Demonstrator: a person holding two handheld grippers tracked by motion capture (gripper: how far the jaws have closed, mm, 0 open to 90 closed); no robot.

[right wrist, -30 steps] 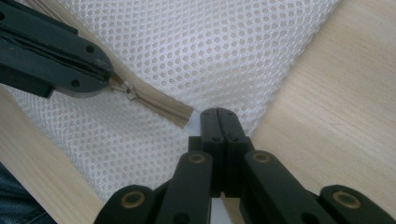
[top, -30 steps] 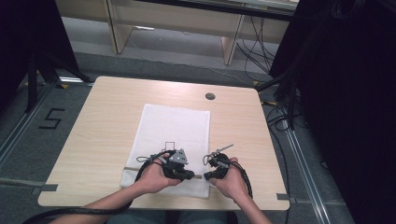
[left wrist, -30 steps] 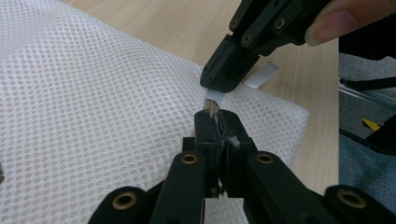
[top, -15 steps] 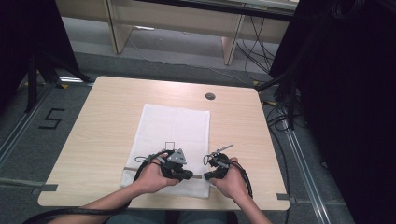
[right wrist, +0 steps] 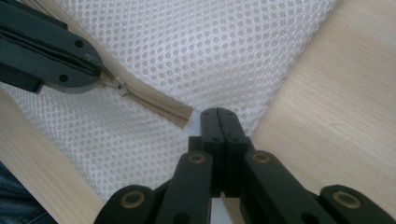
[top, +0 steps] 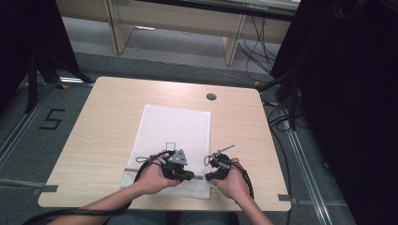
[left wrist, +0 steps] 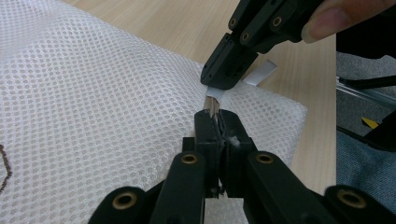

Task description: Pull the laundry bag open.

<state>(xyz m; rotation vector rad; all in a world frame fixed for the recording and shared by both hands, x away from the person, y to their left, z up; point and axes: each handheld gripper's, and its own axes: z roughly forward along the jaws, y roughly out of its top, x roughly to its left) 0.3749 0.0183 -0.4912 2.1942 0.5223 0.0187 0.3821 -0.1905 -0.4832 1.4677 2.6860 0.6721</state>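
A white mesh bag (top: 173, 133) lies flat on the wooden table (top: 108, 112), its beige zipper (right wrist: 154, 100) running along the near edge. My left gripper (top: 190, 176) is shut on the zipper (left wrist: 212, 100), with the slider (right wrist: 121, 87) just outside its tips. Facing it tip to tip, my right gripper (top: 209, 177) is shut on the bag's white fabric (left wrist: 215, 92) right past the zipper's end (right wrist: 183, 116). In the left gripper view my own jaws (left wrist: 215, 115) pinch the beige band. In the right gripper view my own jaws (right wrist: 219, 112) rest closed over the mesh (right wrist: 196, 42).
A round cable hole (top: 211, 97) sits at the table's far edge. Tape strips mark the near corners (top: 286, 198). Black stands and cables crowd the floor at the right (top: 286, 108), and a floor mark "5" (top: 50, 119) lies to the left.
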